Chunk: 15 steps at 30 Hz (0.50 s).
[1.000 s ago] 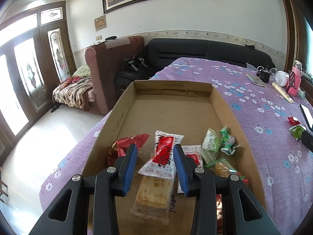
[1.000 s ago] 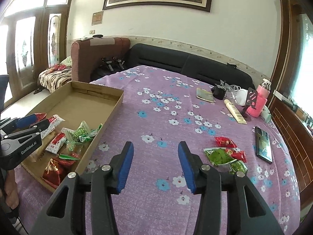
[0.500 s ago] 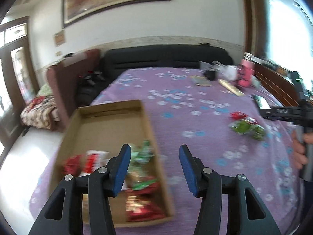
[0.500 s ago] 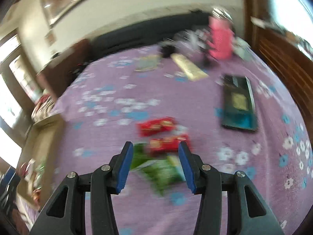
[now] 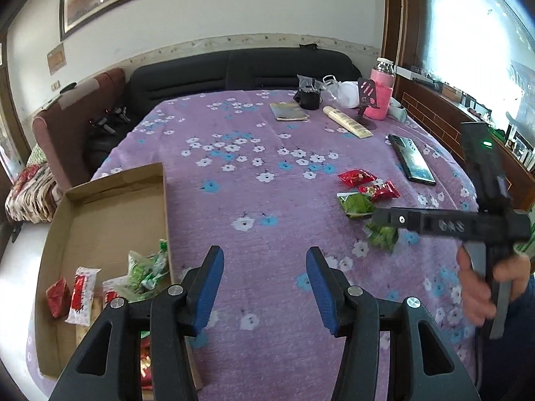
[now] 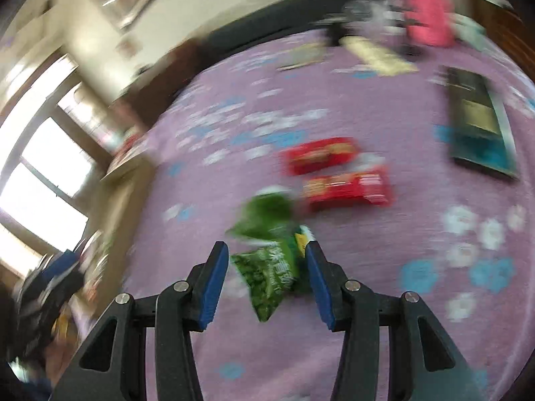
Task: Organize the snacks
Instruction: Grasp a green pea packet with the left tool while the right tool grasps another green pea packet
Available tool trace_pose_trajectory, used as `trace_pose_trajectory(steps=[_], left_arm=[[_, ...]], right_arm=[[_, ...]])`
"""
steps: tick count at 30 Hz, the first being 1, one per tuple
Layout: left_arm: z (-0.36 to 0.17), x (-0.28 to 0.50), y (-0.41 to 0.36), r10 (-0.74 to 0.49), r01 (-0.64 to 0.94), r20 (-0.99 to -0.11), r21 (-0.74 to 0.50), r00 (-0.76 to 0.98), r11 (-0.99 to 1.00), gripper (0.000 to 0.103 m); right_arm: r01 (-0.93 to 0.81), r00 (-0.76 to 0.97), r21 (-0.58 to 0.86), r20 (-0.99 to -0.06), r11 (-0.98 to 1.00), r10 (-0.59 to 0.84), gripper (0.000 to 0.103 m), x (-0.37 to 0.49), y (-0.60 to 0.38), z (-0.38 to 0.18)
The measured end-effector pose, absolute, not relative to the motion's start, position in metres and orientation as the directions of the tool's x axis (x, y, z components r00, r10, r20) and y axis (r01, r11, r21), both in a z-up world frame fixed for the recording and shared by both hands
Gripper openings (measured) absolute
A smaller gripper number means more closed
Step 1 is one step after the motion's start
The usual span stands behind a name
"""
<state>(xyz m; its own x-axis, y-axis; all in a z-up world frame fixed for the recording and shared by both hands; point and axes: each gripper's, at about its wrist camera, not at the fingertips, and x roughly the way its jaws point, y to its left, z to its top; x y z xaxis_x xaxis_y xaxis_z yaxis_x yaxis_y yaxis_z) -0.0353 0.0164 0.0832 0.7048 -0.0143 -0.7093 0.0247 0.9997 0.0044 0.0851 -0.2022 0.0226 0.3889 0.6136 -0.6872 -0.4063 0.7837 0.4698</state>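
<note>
A cardboard box (image 5: 164, 200) stands at the table's left edge with several snack packets (image 5: 147, 269) in its near end. My left gripper (image 5: 264, 257) hangs open over the purple cloth just right of the box, holding nothing. Further right lie two red packets (image 5: 356, 177) and two green ones (image 5: 356, 204). My right gripper (image 5: 379, 217) reaches over the nearer green packet (image 5: 383, 235). In the blurred right wrist view this green packet (image 6: 267, 270) lies between the fingers of the open right gripper (image 6: 267, 250); the pads do not press it. The red packets (image 6: 347, 188) lie just beyond.
A dark phone (image 5: 413, 163) lies right of the loose packets. At the table's far end stand a pink bottle (image 5: 379, 93), a yellow tube (image 5: 346, 122), a booklet (image 5: 289, 111) and a black cup. A person's hand (image 5: 478, 287) holds the right gripper's handle. Sofas stand behind the table.
My left gripper swung right from above the box to over the cloth, its jaws wider. The right gripper moved right and down until the green packet lay between its fingers.
</note>
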Motion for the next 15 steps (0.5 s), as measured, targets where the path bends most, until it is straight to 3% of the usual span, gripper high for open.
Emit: trace_pose_trajectory(steps=[15], left_arm=[[0.051,0.087,-0.063,-0.223,0.128,-0.886,-0.186,0.406,0.974,0.058]], right_arm=[[-0.089,0.562,0.617,-0.617,0.782,0.551,0.047,0.101,-0.280,0.023]])
